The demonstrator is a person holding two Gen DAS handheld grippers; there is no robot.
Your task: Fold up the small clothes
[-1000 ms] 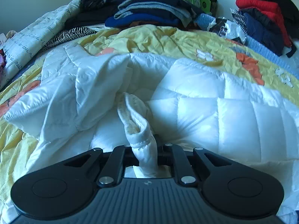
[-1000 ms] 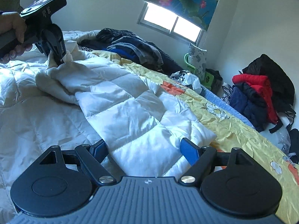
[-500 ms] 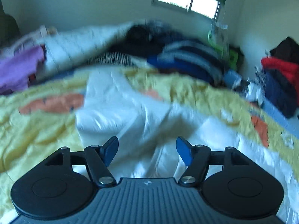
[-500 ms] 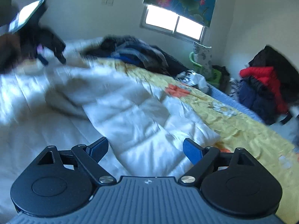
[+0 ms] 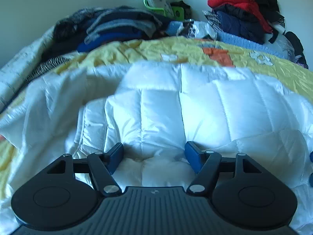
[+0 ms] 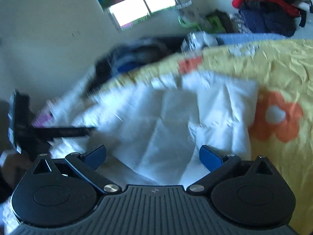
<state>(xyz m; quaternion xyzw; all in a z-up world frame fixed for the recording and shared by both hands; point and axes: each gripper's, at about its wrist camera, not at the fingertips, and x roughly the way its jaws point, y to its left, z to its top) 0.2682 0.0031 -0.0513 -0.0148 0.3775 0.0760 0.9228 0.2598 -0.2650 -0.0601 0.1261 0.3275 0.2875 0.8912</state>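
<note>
A white quilted puffer jacket (image 5: 162, 105) lies spread on the bed, its padded panels filling the middle of the left wrist view. My left gripper (image 5: 154, 156) hovers just over the jacket, open, with only loose fabric below its blue pads (image 5: 115, 156). In the blurred right wrist view the same jacket (image 6: 176, 117) lies crumpled ahead. My right gripper (image 6: 153, 155) stands wide over it and its jaws are opening, nothing pinched between them. The left gripper (image 6: 21, 121) shows there as a dark blurred shape at the left edge, over the jacket's far side.
The bed has a yellow cover with orange flowers (image 5: 215, 52) (image 6: 277, 115). Folded dark and blue clothes (image 5: 117, 29) are stacked at the back. A heap of red and navy jackets (image 5: 240, 13) sits at the right. A green chair (image 5: 156, 7) stands under the window.
My left gripper let go of the white cuff it held, opened, and swung over the jacket's body. My right gripper rolled, tilting its view, and spread wider.
</note>
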